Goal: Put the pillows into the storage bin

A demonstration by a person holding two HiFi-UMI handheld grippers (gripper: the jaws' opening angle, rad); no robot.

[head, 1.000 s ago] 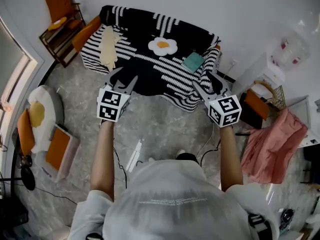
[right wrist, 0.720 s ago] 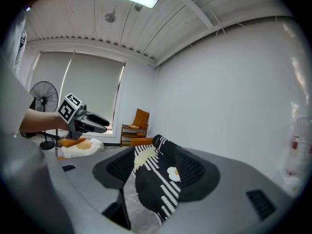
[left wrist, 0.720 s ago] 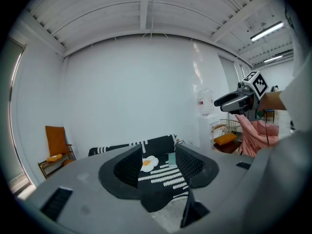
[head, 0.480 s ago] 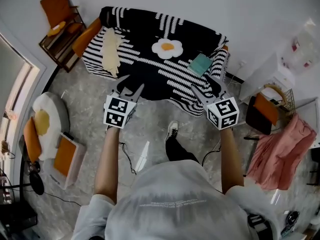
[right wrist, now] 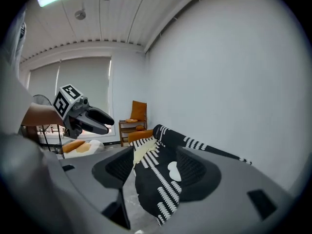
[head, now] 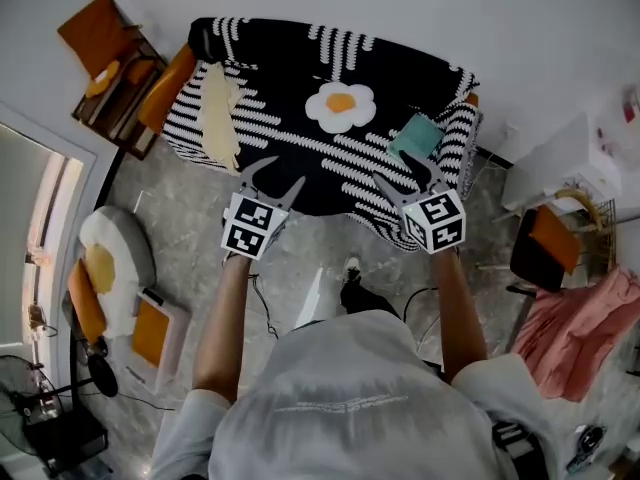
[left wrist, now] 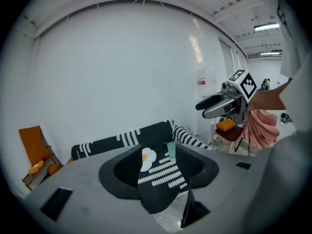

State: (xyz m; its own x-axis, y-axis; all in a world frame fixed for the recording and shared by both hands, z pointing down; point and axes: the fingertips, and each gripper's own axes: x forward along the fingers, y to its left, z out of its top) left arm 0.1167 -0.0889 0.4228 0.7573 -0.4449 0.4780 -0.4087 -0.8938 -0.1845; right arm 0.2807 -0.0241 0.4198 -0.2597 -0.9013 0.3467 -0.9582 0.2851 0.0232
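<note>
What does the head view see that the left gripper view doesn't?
Only the head view shows the long cream pillow on the black-and-white striped sofa and the white cushion with a yellow patch on the grey floor. Only the left gripper view shows the bright ceiling lights. Both show that sofa, the white flower-shaped pillow with an orange middle, the teal square pillow and the right gripper, open and empty.

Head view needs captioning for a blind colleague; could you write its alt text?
Seen from above, a person holds the left tongs and right tongs, both open and empty, out toward a sofa covered in a black-and-white striped blanket. On it lie a fried-egg pillow, a teal pillow and a cream pillow.
</note>
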